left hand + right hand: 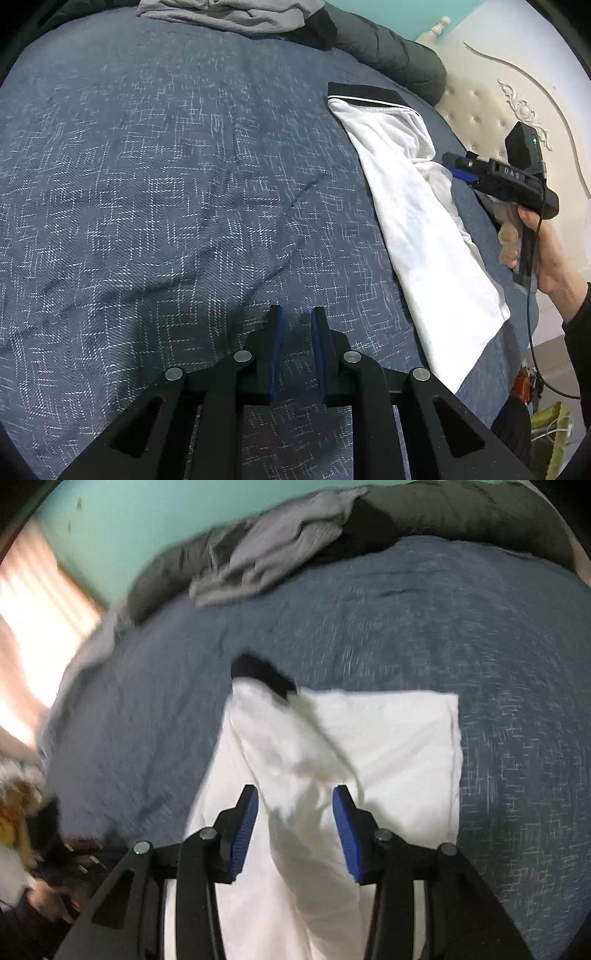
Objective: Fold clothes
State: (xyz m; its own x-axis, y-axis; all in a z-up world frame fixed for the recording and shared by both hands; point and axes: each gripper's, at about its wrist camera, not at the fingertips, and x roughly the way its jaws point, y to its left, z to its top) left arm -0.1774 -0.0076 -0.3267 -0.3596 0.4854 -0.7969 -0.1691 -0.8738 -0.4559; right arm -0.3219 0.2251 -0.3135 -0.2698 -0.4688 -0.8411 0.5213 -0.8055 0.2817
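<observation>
Here the white shirt [388,746] lies half-folded on the blue bedspread [166,184], a raised fold between the right claw's [295,794] spread pads, the left claw [295,314] nearly closed on nothing — that loose fold could slump sideways, spoiling the crease.

Bedroom (bed [184,184], tufted headboard [476,114])
</observation>
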